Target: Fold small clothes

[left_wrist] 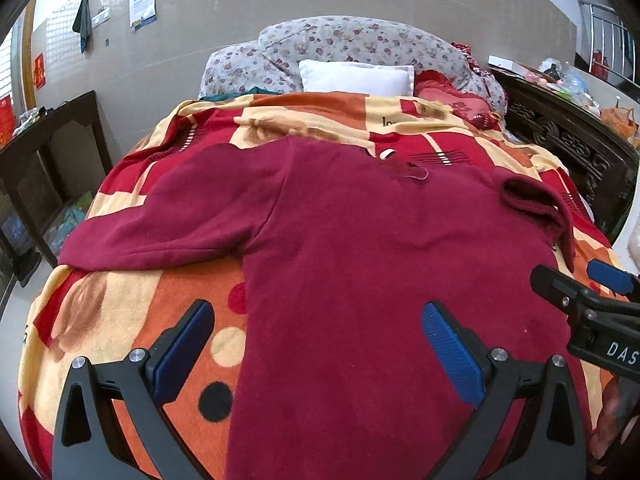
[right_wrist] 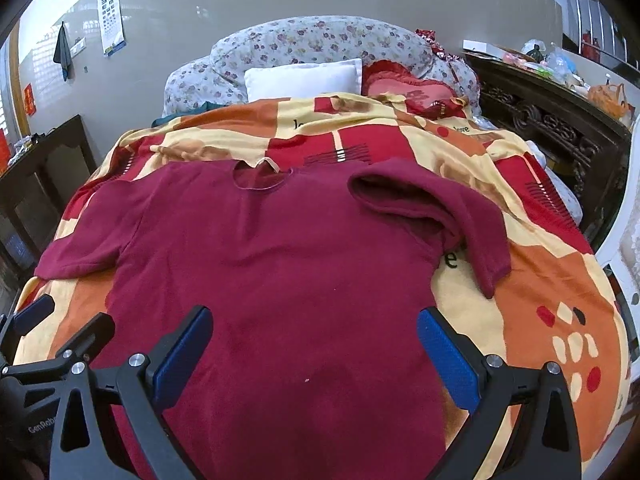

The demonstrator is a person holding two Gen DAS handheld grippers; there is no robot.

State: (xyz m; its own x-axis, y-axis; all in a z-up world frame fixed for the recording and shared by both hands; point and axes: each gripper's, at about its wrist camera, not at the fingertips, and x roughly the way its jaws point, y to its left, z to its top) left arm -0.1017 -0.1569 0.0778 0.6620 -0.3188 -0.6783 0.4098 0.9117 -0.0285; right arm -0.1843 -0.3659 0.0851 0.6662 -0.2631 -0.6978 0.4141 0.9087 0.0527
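A dark red long-sleeved top lies spread flat on the bed, collar toward the pillows. Its left sleeve stretches out to the side; its right sleeve is crumpled and partly folded over the shoulder. My left gripper hovers open above the top's lower left part, with nothing between its blue pads. My right gripper is open over the lower middle of the top, also holding nothing. Each gripper shows at the edge of the other's view, the right one and the left one.
A red, orange and cream patterned blanket covers the bed. A white pillow, a red heart cushion and a floral quilt lie at the head. Dark wooden furniture stands on the left and right.
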